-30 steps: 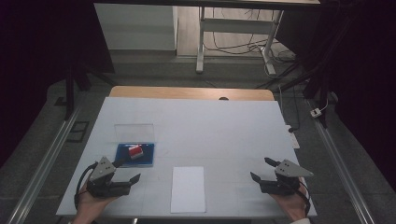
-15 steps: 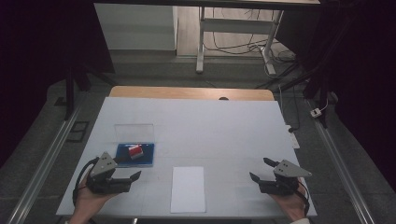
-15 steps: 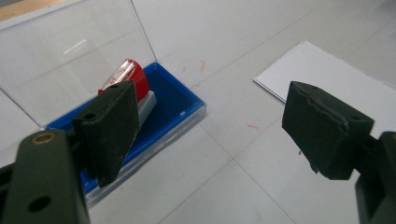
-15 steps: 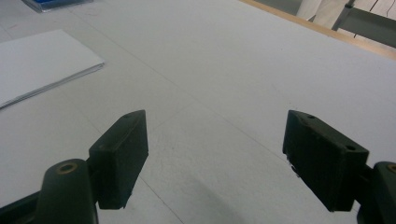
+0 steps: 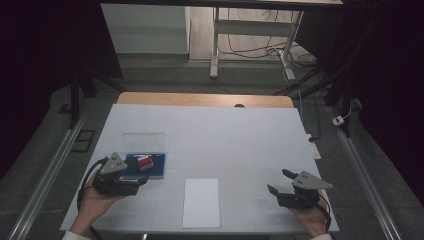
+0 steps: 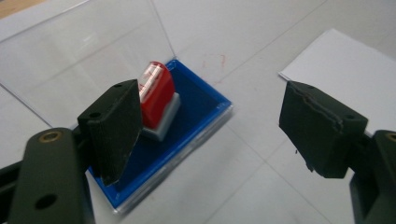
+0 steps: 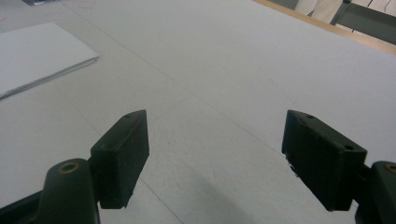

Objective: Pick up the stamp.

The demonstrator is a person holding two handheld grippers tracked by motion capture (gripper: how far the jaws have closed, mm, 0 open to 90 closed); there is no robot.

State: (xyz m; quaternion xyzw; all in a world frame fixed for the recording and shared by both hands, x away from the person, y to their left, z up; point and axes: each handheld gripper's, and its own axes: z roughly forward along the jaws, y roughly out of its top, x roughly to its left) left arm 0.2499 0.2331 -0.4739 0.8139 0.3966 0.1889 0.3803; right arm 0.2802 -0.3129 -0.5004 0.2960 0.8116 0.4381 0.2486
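Red stamp (image 6: 156,93) beside wide, just-narrowing left gripper (image 6: 224,126)

Lab: white-topped table (image 5: 240,135), floor cables (image 5: 250,47)

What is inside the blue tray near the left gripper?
A red stamp with a grey base stands in the blue tray, tilted. The clear lid rises behind it. One pad of the left gripper covers the tray's near corner, so that part is hidden.
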